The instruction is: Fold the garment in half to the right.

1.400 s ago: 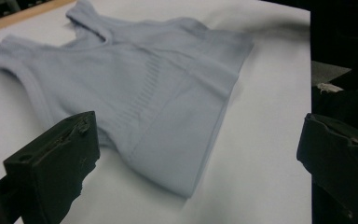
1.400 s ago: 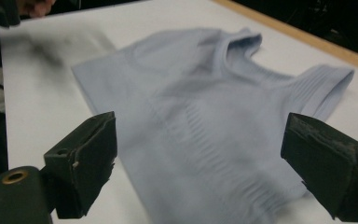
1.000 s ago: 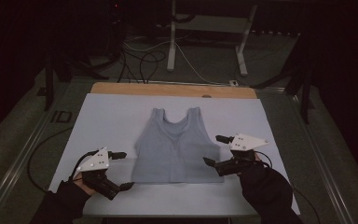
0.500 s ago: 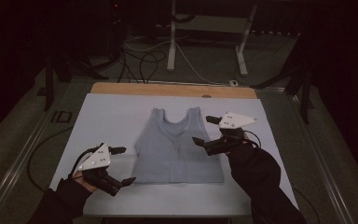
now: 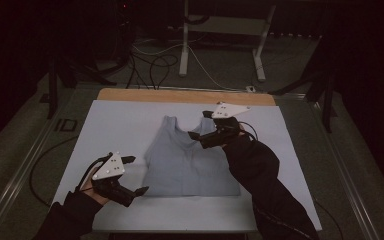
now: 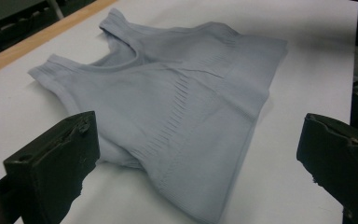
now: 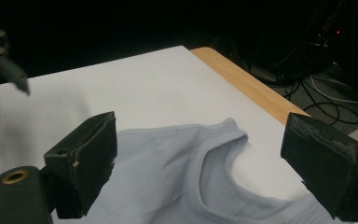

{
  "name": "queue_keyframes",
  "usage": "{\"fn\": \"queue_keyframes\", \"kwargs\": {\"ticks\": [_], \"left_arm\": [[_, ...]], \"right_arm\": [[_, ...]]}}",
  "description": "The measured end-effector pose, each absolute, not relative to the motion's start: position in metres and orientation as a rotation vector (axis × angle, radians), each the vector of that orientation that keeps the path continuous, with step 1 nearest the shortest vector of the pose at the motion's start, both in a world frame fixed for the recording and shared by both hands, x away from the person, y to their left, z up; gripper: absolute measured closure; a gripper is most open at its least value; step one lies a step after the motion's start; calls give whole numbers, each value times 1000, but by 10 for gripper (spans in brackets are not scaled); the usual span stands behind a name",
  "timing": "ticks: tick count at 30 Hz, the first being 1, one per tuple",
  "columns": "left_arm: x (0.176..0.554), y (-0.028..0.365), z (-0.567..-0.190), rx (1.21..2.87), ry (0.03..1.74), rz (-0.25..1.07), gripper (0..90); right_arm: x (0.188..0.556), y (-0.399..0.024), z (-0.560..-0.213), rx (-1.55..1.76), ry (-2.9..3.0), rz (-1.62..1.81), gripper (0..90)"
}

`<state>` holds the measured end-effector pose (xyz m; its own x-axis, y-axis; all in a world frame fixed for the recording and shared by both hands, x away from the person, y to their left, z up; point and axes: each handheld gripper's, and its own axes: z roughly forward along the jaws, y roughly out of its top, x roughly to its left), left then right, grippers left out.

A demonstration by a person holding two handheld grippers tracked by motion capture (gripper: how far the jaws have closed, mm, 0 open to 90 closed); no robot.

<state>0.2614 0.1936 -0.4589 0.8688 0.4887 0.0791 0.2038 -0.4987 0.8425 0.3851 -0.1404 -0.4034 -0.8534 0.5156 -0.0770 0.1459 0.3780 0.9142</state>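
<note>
Tank top, pale grey-blue, lies flat and face up on the white table sheet, about the middle of the table, straps toward the far edge, hem toward the near edge. Ribbed band across the chest shows in the left gripper view; the near left hem corner is slightly rumpled there.

Left gripper sits low at the near left, just beside the top's near left hem corner, held in a dark-sleeved hand. Jaws wide apart, nothing between them; in its own view the two black pads frame the garment's left side without touching it.

Right gripper hangs over the far right shoulder strap, arm reaching across the top's right side. Jaws spread wide, empty. In its own view the neckline curve and a strap lie between and below the pads; contact with the cloth cannot be told.

Bare wooden strip runs along the table's far edge. Beyond it, dark floor with cables and a white stand.
</note>
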Motion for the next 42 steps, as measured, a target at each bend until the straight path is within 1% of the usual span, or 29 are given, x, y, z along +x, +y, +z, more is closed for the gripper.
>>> {"fn": "queue_keyframes", "kwargs": {"ticks": [3,4,6,10,18,21,25,33,39,41,42], "left_arm": [[262,192,-461,2113,507,345,3],[262,191,-462,2119,513,338,3],[262,190,-463,2124,521,343,3],[265,189,-468,2138,546,313,3],[271,195,-475,2138,606,251,3],[273,195,-480,2175,619,243,3],[271,195,-486,2228,611,302,3],[273,189,-499,2313,635,235,12],[276,185,-508,2369,647,185,55],[278,183,-511,2384,664,170,83],[279,183,-512,2391,665,166,117]], "right_arm": [[392,-135,-404,590,2299,1466,109],[402,-129,-404,618,2296,1476,109],[410,-124,-406,640,2290,1475,109],[422,-112,-410,662,2301,1470,110],[447,-91,-426,773,2356,1430,109],[456,-83,-435,803,2375,1394,109],[463,-76,-445,820,2401,1380,109],[475,-64,-459,845,2433,1327,109],[484,-57,-468,857,2455,1273,109],[488,-52,-472,868,2460,1267,109],[489,-51,-474,871,2461,1259,109]]}}
